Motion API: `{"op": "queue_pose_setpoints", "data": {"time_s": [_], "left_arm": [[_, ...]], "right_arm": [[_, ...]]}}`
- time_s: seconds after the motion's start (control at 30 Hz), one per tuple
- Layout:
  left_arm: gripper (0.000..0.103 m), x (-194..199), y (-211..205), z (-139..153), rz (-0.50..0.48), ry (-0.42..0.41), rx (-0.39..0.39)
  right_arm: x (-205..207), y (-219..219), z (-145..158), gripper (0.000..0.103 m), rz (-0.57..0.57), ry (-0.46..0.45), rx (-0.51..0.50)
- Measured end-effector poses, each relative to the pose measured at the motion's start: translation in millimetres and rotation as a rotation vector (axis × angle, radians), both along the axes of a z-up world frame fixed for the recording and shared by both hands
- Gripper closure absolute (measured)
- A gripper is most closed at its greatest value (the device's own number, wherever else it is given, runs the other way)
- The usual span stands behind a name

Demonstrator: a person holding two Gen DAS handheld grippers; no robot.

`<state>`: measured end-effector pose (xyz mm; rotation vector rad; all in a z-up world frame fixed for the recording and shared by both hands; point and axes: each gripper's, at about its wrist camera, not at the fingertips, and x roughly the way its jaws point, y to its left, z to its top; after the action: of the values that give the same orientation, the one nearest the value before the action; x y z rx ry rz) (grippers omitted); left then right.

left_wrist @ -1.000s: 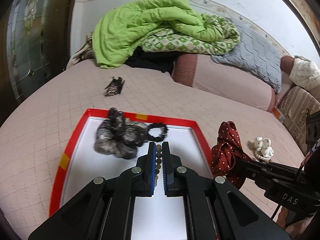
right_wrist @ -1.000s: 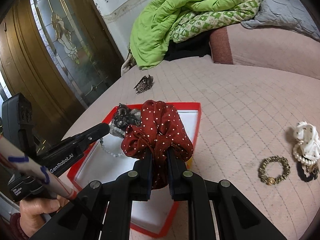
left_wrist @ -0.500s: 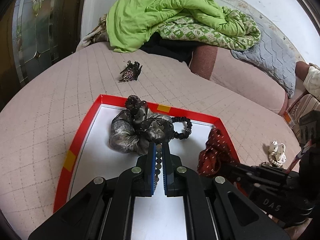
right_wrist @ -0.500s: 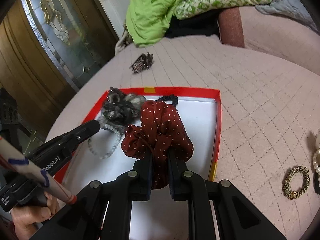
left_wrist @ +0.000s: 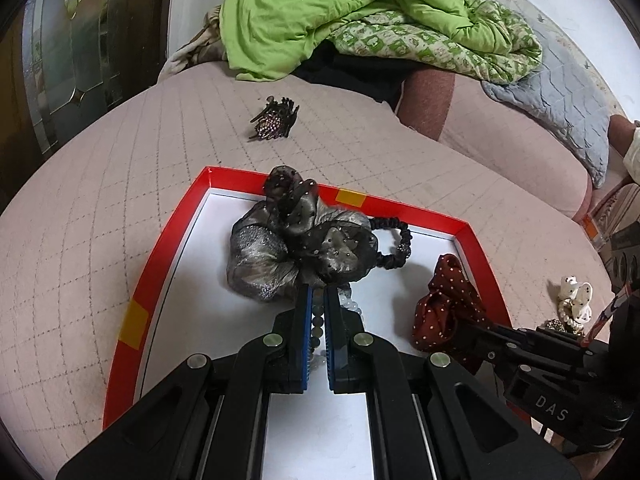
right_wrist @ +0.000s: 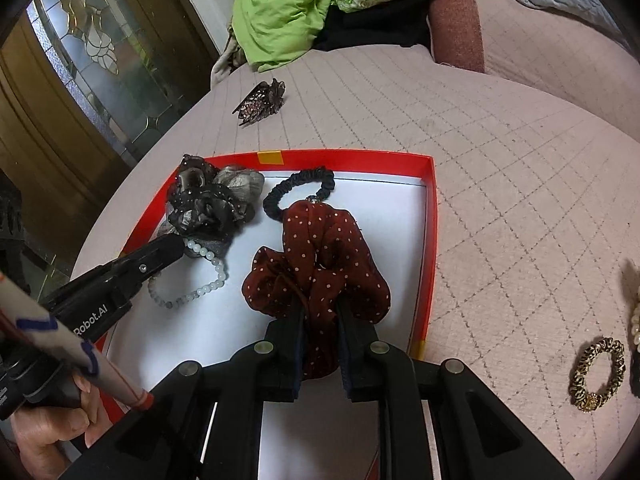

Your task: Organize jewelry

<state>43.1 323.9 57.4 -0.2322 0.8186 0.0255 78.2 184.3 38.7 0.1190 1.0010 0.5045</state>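
A red-rimmed tray (left_wrist: 160, 256) (right_wrist: 431, 240) with a white floor lies on the pink bedspread. Inside it sit a grey-black gauze scrunchie (left_wrist: 280, 256) (right_wrist: 212, 200) and a thin black hair tie (left_wrist: 396, 244) (right_wrist: 304, 184). My left gripper (left_wrist: 318, 296) (right_wrist: 180, 242) is shut on a pale bead bracelet (right_wrist: 200, 280), whose loop rests on the tray floor beside the grey scrunchie. My right gripper (right_wrist: 320, 304) holds a dark red polka-dot scrunchie (right_wrist: 316, 264) (left_wrist: 444, 312) low over the tray's right half. Its jaws are opening, with the cloth still pinched between them.
A dark hair claw (left_wrist: 274, 120) (right_wrist: 260, 102) lies on the bed beyond the tray. To the tray's right lie a gold-brown bracelet (right_wrist: 598, 374) and a white bow with pearls (left_wrist: 574, 300). A green blanket (left_wrist: 340, 12) is heaped at the back; a hand (right_wrist: 52, 424) grips the left handle.
Both grippers have moved forward and down over the tray. The red scrunchie went from the tray's right rim to above its floor. The bead bracelet now lies partly on the tray.
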Motion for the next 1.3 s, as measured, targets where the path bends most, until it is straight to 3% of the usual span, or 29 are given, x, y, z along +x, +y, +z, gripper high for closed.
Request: {"op": "queue_pose_setpoints", "data": {"time_s": [0.23,0.43,0.57,0.6,1.0,1.3], "left_arm": [[0.098,-0.3,-1.2,-1.3,0.000,0.016,0.006],[0.097,-1.8,-0.9,2.0,0.002,-0.002,-0.005],[0.073,-7.7,-2.9,12.3,0.016,-0.056,-0.004],[0.071,-9.5,-3.8,15.2,0.017,-0.072,0.001],[0.071,-17.8,-30.0,37.0,-0.025,-0.172,0.016],[0.071,-18.6,-78.9,39.9,-0.128,-0.198,0.025]], "right_arm": [[0.1,-1.0,-0.8,0.081,-0.003,0.008,0.007],[-1.5,-5.1,5.5,0.066,-0.011,-0.003,0.028],[-4.2,-9.6,12.6,0.063,-0.017,-0.017,0.045],[-4.9,-11.0,14.3,0.063,-0.018,-0.019,0.049],[-16.9,-43.6,50.6,0.062,-0.054,-0.102,0.129],[-19.4,-98.6,50.8,0.062,-0.139,-0.102,0.108]]}}
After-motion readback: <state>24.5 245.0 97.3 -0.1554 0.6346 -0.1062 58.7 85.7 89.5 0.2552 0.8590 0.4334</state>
